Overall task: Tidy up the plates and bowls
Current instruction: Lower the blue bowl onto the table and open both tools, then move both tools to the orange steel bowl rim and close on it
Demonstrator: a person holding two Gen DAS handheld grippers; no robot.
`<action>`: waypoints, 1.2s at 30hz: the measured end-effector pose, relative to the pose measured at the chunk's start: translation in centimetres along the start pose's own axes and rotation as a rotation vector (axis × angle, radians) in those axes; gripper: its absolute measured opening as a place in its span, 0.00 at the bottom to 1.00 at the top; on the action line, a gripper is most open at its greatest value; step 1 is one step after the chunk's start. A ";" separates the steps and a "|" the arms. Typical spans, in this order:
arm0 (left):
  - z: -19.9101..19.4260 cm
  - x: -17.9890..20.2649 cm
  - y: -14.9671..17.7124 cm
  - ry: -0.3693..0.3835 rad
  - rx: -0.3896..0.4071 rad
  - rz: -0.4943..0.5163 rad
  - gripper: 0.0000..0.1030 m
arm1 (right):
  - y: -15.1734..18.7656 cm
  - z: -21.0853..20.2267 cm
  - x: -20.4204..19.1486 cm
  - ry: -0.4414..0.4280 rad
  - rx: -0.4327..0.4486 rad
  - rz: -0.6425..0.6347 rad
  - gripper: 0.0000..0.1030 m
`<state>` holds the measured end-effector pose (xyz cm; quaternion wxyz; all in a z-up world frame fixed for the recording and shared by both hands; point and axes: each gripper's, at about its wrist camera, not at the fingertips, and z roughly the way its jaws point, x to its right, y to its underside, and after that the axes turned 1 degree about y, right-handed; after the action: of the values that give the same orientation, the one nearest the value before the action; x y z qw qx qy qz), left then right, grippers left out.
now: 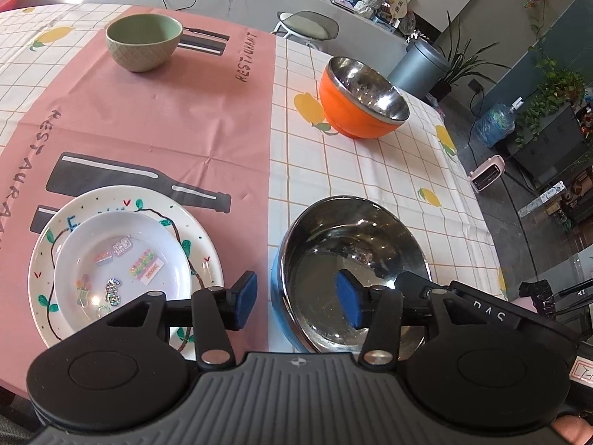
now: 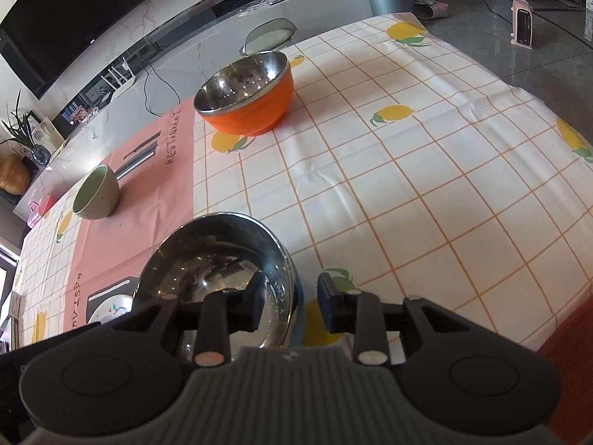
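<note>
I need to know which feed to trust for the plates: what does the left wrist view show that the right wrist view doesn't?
Only the left wrist view shows the small white dish lying in the painted plate, and the open left claw straddling the blue bowl's rim. Only the right wrist view shows the open right claw straddling that rim. Both show the orange bowl and green bowl.

Left claw (image 1: pixel 296 298) angled steeply downward, blue-padded fingers (image 1: pixel 246 289) spread wide, pads pressing on nothing. Right claw (image 2: pixel 291 306) pitched down at a similar slant, black fingers (image 2: pixel 255 306) parted by a narrower gap, likewise clamping nothing. Part of the right claw's black body visible at the right edge of the left wrist view.
</note>
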<state>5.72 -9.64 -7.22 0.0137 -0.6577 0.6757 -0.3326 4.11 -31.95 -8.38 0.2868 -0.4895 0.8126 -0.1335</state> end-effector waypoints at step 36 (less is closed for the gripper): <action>2.3 3.4 -14.6 0.086 0.022 0.068 0.63 | -14.2 -0.3 -3.4 -0.032 0.056 -0.100 0.65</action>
<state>19.18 -12.46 -0.71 0.0031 -0.6193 0.6939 -0.3674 15.33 -35.87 0.08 0.3062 -0.5236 0.7782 -0.1625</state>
